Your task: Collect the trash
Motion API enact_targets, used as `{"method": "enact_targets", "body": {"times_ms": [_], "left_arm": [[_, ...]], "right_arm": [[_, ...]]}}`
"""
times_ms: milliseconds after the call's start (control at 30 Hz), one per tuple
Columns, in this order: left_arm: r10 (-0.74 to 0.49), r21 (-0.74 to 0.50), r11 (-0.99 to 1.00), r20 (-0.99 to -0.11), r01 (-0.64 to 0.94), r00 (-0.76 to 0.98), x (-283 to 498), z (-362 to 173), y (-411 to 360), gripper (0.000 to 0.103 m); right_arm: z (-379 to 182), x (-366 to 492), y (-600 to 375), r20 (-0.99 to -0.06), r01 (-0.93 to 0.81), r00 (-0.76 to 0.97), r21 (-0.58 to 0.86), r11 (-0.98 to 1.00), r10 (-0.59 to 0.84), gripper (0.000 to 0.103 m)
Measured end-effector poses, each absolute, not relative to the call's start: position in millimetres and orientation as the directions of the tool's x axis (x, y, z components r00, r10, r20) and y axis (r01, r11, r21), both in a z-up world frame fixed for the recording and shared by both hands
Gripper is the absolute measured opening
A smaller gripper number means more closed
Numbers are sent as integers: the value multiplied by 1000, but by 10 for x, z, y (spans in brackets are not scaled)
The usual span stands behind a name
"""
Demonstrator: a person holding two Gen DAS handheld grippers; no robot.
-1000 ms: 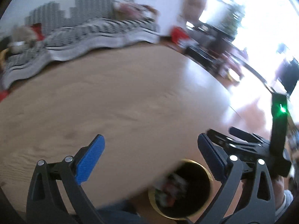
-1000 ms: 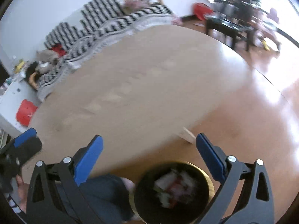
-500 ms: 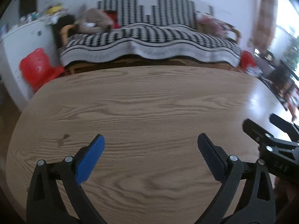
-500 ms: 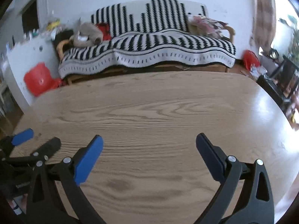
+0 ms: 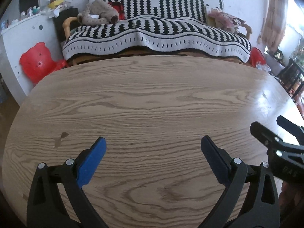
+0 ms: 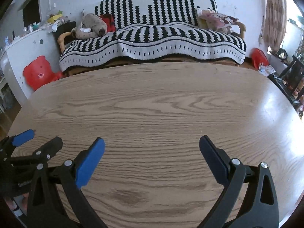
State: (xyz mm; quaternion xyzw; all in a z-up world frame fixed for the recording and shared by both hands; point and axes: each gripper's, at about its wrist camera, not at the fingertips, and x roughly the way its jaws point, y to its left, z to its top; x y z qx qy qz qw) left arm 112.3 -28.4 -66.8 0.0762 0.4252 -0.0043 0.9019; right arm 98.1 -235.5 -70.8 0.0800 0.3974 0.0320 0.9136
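Both views look across a bare oval wooden table. My left gripper hovers over its near edge, open, with nothing between the blue pads. My right gripper is held the same way, open and empty. Each shows in the other's view: the right gripper at the far right edge, the left gripper at the lower left. No trash and no bin are in view. A small dark stain marks the table near the left finger.
Behind the table stands a sofa under a black-and-white striped blanket, with a plush toy on it. A red bear-shaped stool leans at a white cabinet on the left. Dark furniture stands at right.
Both grippers swung up from a gold-rimmed bin holding trash below the table's edge and now face level across the table toward the sofa. The bin has left both views.
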Motion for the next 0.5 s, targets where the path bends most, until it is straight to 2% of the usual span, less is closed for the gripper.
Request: {"method": "enact_targets", "body": {"times_ms": [500], "left_arm": [[41, 114, 991, -773, 76, 633, 1079, -675, -362, 97]], "right_arm": [[-734, 891, -2564, -722, 47, 682, 201, 978, 116, 96]]}}
